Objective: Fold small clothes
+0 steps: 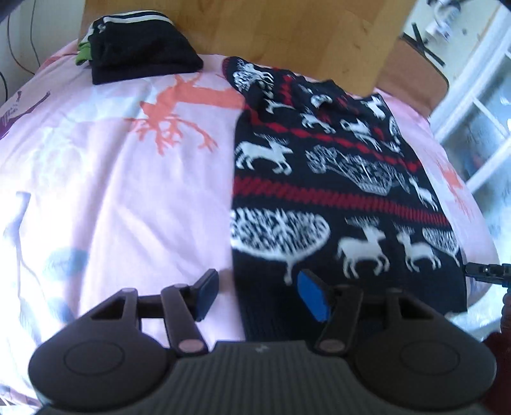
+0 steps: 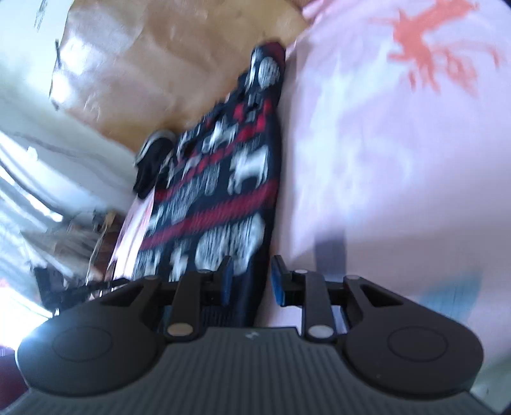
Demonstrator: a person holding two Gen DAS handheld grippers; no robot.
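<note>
A dark navy sweater with white reindeer and red stripes lies flat on the right half of the pink patterned bedsheet. My left gripper hovers open over the sweater's near left edge, nothing between its blue pads. In the right wrist view the blurred sweater runs away from me. My right gripper stands narrowly open, and the sweater's dark edge passes between its fingers without a visible press. The right gripper's tip shows at the sweater's near right corner.
A folded stack of black clothes with a green edge sits at the far left of the bed. A wooden board stands behind the bed and white shelving to the right. A small black and grey item lies at the sweater's far edge.
</note>
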